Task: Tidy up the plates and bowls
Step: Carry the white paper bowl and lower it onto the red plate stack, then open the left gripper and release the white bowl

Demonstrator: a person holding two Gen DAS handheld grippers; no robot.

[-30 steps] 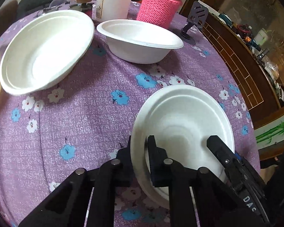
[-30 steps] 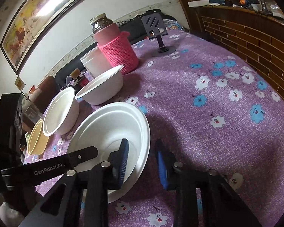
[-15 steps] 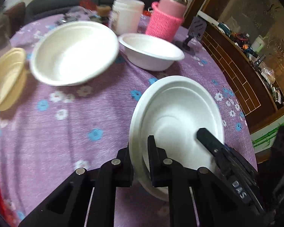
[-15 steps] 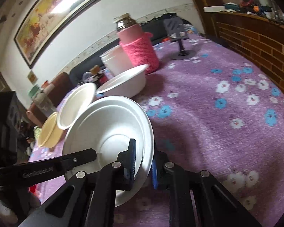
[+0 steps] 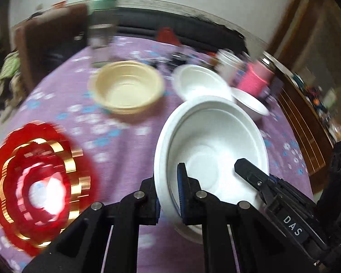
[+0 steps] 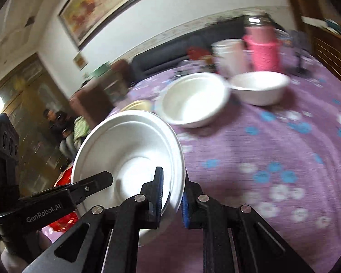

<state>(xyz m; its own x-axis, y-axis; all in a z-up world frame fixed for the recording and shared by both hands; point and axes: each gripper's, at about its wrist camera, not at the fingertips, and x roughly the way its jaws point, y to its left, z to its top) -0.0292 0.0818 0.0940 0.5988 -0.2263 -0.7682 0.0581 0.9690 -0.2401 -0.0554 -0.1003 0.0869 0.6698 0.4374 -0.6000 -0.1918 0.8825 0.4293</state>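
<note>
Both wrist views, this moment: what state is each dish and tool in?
White plate: lifted, tilted, pinched at opposite rims by both tools.
Left tool: shut on its rim.
Right tool: shut on its rim.
Tan bowl: upright on the table, empty.
Two white bowls: upright, empty.
Red plate: flat on the table, blurred.

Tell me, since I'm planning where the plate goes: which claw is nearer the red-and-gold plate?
Left. The left claw is beside the red-and-gold plate; the right claw is across the held white plate.
</note>
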